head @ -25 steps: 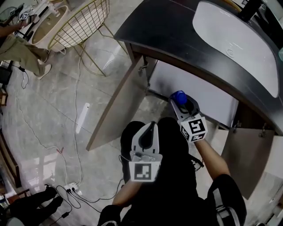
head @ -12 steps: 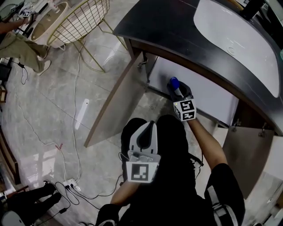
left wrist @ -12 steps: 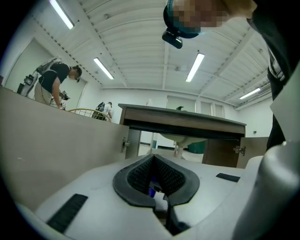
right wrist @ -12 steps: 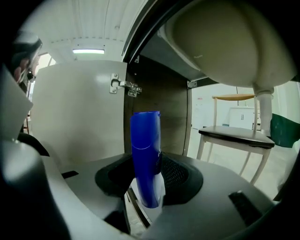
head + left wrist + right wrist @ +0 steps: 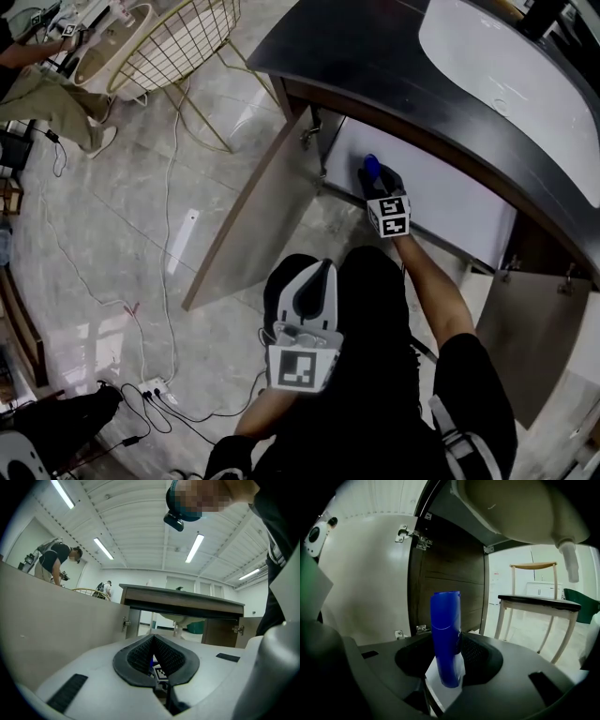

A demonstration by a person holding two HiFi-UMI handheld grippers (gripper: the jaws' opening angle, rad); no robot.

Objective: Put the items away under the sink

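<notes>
The countertop [image 5: 394, 84] cuts off much of the under-sink cabinet [image 5: 431, 197]. Reaching inside it, our right claw [image 5: 447, 660] clamps a blue bottle [image 5: 445, 634]. Our left claw [image 5: 153, 656], pinched together and empty, hangs near us.

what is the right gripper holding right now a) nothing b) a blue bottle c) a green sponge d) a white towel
B: in the right gripper view, the right gripper has its jaws closed on an upright blue bottle, and the head view shows the same blue bottle at that gripper's tip.
</notes>
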